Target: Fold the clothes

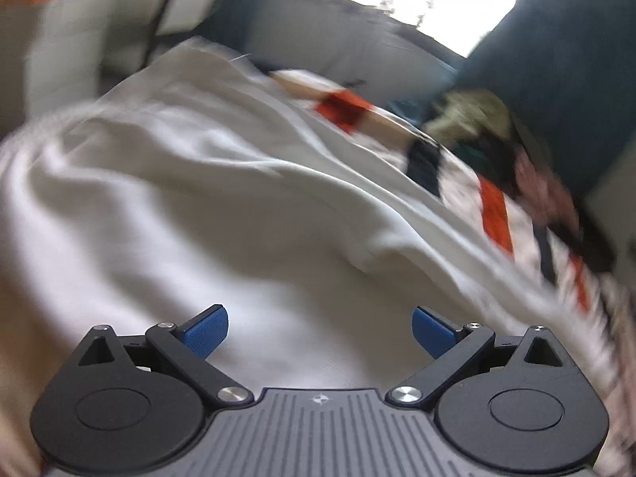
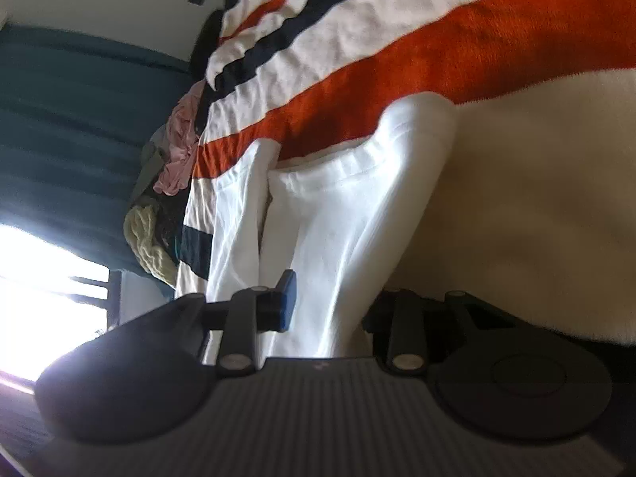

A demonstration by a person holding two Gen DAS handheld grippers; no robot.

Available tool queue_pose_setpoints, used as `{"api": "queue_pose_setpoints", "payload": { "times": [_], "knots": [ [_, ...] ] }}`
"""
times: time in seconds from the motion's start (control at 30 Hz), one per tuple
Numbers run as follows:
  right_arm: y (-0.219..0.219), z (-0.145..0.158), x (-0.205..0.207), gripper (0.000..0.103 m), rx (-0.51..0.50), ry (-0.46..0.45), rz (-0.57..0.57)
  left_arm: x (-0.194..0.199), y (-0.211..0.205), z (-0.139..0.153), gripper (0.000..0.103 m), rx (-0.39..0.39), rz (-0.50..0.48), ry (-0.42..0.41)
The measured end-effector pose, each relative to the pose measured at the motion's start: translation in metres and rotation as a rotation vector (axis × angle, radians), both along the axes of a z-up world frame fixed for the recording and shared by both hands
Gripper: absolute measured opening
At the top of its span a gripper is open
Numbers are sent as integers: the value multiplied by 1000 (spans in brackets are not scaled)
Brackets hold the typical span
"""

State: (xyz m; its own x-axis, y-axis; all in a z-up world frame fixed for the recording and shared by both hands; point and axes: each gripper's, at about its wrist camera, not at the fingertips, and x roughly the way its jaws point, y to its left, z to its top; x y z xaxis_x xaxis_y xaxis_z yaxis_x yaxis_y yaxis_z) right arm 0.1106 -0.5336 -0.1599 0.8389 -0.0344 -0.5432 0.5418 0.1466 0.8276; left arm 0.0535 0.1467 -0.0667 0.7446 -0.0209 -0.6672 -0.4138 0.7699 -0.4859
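Note:
A white garment (image 1: 179,198) lies rumpled across a bed, blurred by motion in the left wrist view. My left gripper (image 1: 320,332) hovers just over it, open, with its blue pads (image 1: 206,332) far apart and nothing between them. In the right wrist view the camera is rolled sideways. There the white garment (image 2: 357,206) runs in a bunched fold between the fingers of my right gripper (image 2: 330,302), which is shut on it. One blue pad (image 2: 288,298) presses the cloth; the other finger is hidden behind the fabric.
Under the garment lies a white blanket with orange and dark stripes (image 2: 437,55) (image 1: 493,214). A heap of other clothes (image 2: 175,159) (image 1: 477,119) sits at the blanket's far edge. Teal curtains (image 2: 79,119) and a bright window (image 2: 39,270) stand beyond.

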Motion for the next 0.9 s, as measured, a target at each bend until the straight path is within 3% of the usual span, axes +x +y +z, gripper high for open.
{"api": "queue_pose_setpoints", "payload": {
  "times": [0.2, 0.33, 0.6, 0.77, 0.9],
  "knots": [
    [-23, -13, 8, 34, 149, 44, 62, -47, 117, 22, 100, -310, 242, -71],
    [-36, -13, 9, 34, 204, -3, 113, -83, 174, 9, 100, -455, 320, -97],
    [-51, -12, -20, 34, 260, -42, 76, -83, 206, -26, 89, -478, 380, -85],
    [-56, -9, -35, 34, 236, -28, 55, -75, 215, -45, 87, -467, 389, -121],
    [-56, -12, -30, 34, 219, 6, 45, -73, 214, -55, 70, -487, 414, -182]
  ]
}}
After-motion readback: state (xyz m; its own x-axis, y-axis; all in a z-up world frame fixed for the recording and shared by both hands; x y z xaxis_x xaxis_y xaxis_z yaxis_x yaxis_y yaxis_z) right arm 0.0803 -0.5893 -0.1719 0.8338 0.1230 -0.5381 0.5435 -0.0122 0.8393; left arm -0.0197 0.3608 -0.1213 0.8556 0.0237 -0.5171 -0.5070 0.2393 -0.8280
